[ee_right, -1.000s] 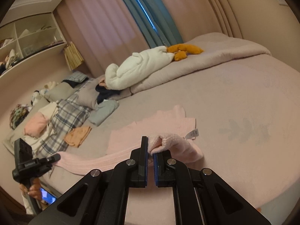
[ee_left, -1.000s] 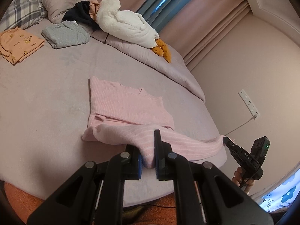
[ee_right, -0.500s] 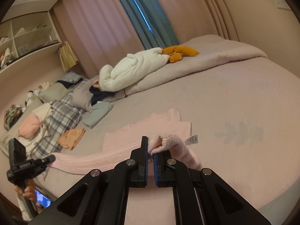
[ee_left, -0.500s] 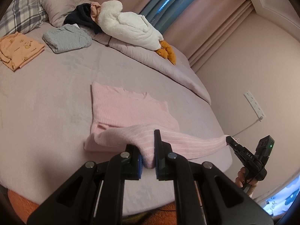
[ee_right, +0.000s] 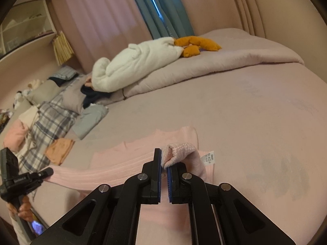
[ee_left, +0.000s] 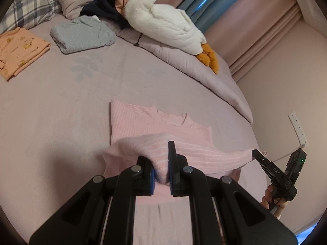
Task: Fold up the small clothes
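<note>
Both grippers, left (ee_left: 161,168) and right (ee_right: 164,163), have fingers clamped on the pink top's (ee_left: 155,122) lifted hem near the bed's (ee_left: 61,106) front edge; uneven carry risks a skewed fold, or the thin right-hand pinch slipping.

I see the sweater (ee_left: 155,122) lying on the bed (ee_left: 61,102) just ahead of my two grippers, its near edge lifted between them. Two folded garments (ee_left: 81,33) lie side by side far left, before the pillows (ee_left: 30,6). The plush toy (ee_left: 163,24) rests on the rolled duvet (ee_left: 204,71) behind.
</note>
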`<state>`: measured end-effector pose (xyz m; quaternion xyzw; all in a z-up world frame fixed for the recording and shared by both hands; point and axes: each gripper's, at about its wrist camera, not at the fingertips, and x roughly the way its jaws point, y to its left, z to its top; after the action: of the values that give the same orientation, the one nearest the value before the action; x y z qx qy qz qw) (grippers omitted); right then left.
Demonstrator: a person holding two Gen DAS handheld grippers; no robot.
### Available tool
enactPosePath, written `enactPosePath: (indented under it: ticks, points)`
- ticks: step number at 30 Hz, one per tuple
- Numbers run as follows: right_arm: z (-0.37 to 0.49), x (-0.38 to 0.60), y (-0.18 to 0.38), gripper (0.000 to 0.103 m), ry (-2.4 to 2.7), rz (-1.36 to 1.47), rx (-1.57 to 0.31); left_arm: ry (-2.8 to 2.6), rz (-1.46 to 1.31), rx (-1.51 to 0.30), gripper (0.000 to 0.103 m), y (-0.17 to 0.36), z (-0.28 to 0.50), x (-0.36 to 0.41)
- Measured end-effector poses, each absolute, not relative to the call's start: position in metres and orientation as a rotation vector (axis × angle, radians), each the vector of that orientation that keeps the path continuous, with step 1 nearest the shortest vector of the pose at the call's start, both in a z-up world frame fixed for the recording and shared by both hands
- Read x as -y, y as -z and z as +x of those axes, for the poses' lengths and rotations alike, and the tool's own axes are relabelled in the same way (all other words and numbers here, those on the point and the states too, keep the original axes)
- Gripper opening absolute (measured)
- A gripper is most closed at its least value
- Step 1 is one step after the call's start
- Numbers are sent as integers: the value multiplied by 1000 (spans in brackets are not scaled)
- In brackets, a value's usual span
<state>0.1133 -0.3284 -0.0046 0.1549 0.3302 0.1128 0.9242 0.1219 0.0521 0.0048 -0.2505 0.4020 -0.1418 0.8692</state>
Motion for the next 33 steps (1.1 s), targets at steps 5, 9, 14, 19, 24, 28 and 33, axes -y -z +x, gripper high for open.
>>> enactPosePath:
  ticks: [5, 9, 14, 19, 24, 28, 33]
  points:
    - [155, 322, 11, 6, -209, 286, -708, 263, -520, -872, 9, 11, 166, -53]
    - [190, 313, 24, 6, -188, 250, -754, 231, -516, -922, 9, 32, 198, -53]
    - [229, 304, 58, 6, -171, 255, -867, 167, -489, -994, 10, 67, 234, -54]
    - [247, 293, 81, 6, -153, 213, -949, 108, -522, -1049, 13, 95, 244, -62]
    - [252, 291, 92, 6, -144, 194, -986, 131, -571, -1044, 14, 100, 246, -69]
    - [250, 297, 91, 6, -142, 201, -994, 164, -644, -1048, 17, 103, 248, -77]
    - [245, 304, 80, 6, -125, 194, -958, 195, -706, -1024, 49, 94, 244, -83]
